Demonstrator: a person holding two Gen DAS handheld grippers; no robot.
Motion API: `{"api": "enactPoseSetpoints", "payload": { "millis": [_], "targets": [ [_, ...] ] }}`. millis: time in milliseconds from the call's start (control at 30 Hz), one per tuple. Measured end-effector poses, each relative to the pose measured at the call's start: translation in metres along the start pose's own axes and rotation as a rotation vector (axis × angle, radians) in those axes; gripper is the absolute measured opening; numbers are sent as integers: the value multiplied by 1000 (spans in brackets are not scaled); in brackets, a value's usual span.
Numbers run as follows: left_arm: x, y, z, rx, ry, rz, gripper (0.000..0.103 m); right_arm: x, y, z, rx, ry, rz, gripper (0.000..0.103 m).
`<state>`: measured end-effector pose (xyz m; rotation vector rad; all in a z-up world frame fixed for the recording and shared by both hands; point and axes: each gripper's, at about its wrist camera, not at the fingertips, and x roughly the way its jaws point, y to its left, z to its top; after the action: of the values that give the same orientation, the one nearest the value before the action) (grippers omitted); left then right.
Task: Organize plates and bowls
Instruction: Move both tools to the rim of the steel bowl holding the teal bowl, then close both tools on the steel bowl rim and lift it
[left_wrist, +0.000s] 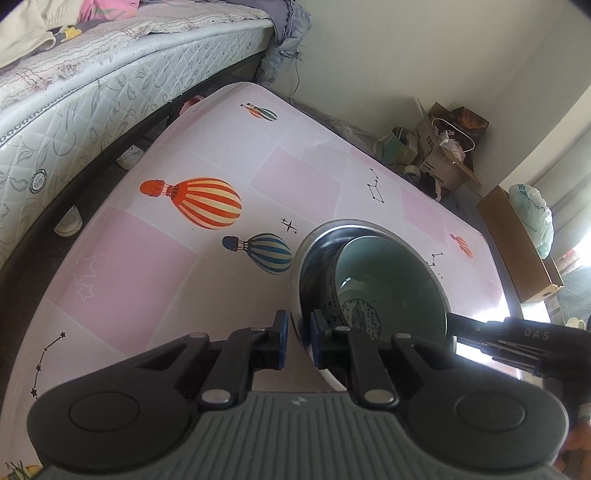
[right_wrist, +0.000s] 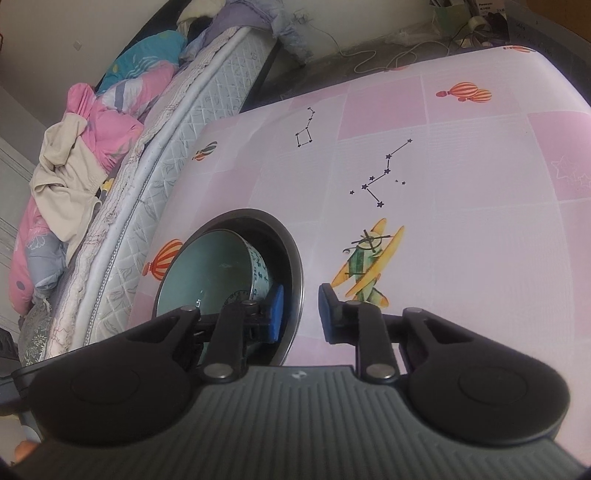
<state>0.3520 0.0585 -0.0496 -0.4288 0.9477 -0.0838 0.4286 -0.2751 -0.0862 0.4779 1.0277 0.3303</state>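
A steel bowl (left_wrist: 314, 258) holds a pale green ceramic bowl (left_wrist: 388, 280) with dark printed patterns, on the pink table. My left gripper (left_wrist: 297, 341) straddles the steel bowl's near rim, one blue pad outside and one inside, with small gaps to the rim. In the right wrist view the steel bowl (right_wrist: 290, 251) and the green bowl (right_wrist: 214, 266) sit at lower left. My right gripper (right_wrist: 301, 314) straddles the steel rim from the other side, jaws apart, the left pad between the two bowls. The right gripper's body shows in the left wrist view (left_wrist: 517, 339).
The table (left_wrist: 166, 266) has a pink cloth with balloon and star prints. A mattress (left_wrist: 92, 99) with bedding runs along its far side. Cardboard boxes (left_wrist: 443, 155) and bags stand by the wall; another box (left_wrist: 517, 243) sits beyond the table's right end.
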Motion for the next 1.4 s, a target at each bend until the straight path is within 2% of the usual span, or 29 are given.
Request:
{"api": "enactPoseSetpoints", "payload": {
  "millis": [67,100,500,867,1067,1300,1400],
  "targets": [
    [0,-2,0,1,-2,11,11,4,-2,-1,8,8,15,8],
    [0,-3,0,2,-2,15,11,5,-2,-1,11,12,27,8],
    [-19,-7,-9,15,-13,11,10,-3,0,-9,-8,52,49,9],
    [-13,-8,0,40,-25,29,12,5,2,-4,1,64,35,11],
    [0,2,0,2,23,15,18,14,4,-5,3,75,22,11],
    [12,2,-2,-17,55,1,17,17,6,-6,8,81,17,11],
    [14,2,-4,-32,54,-3,13,20,5,-6,20,90,22,11]
  ]
}}
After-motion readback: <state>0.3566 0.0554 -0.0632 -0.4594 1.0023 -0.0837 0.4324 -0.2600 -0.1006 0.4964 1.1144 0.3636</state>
